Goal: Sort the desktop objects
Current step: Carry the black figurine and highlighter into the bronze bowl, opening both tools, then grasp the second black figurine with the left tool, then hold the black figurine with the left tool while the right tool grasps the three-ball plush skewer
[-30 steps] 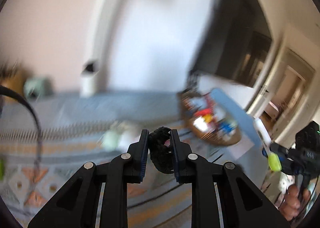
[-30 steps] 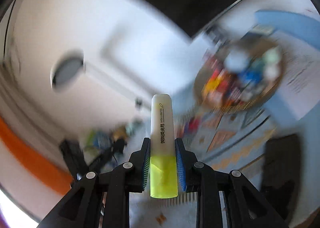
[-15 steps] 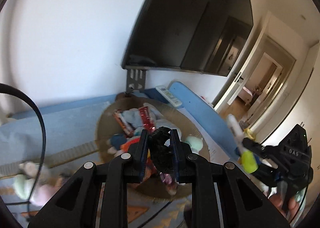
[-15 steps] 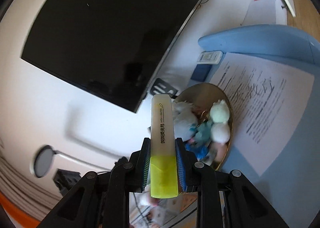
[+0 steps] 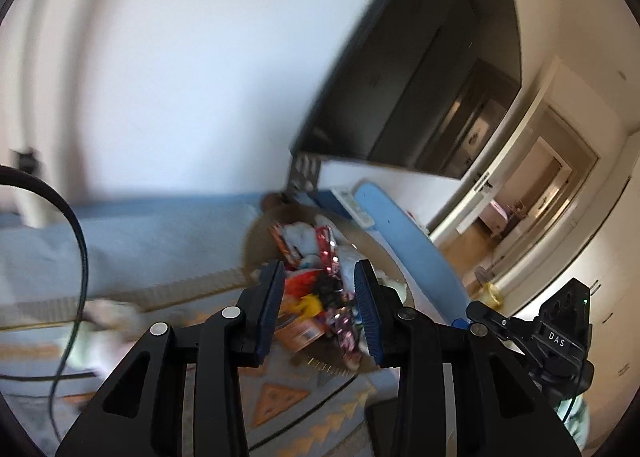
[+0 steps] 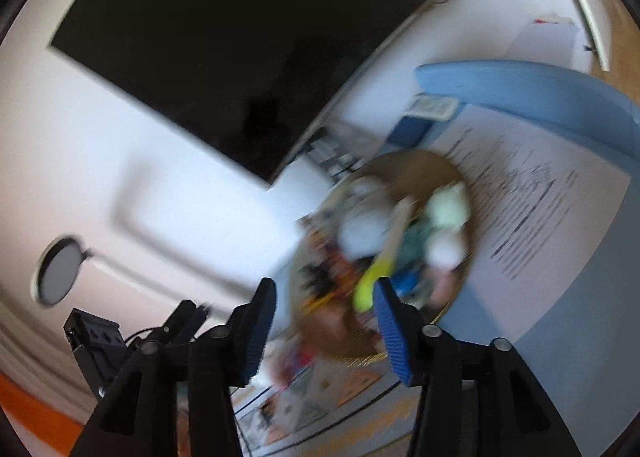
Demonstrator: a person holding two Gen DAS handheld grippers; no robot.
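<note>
A round brown basket (image 5: 384, 253) full of small toys and packets lies under both grippers. In the left wrist view my left gripper (image 5: 319, 273) has its jaws opening. The black braided thing (image 5: 326, 289) sits free of the pads, down among the basket's contents. In the right wrist view my right gripper (image 6: 324, 289) also has its jaws opening. The yellow highlighter (image 6: 378, 275) with its pale cap is blurred and tilted just past the right pad, over the basket (image 6: 420, 161). Neither pad presses on it.
A large black screen (image 5: 420, 77) hangs on the wall behind the basket. A printed sheet (image 6: 540, 217) and a blue curved edge (image 6: 540, 93) lie to the right. A patterned cloth (image 5: 280, 401) covers the surface. A black cable (image 5: 76, 237) loops at the left.
Both grippers let go: the left's jaws parted from the black braided thing, the right's from the highlighter, which tipped toward the basket. Both views swung and blurred.
</note>
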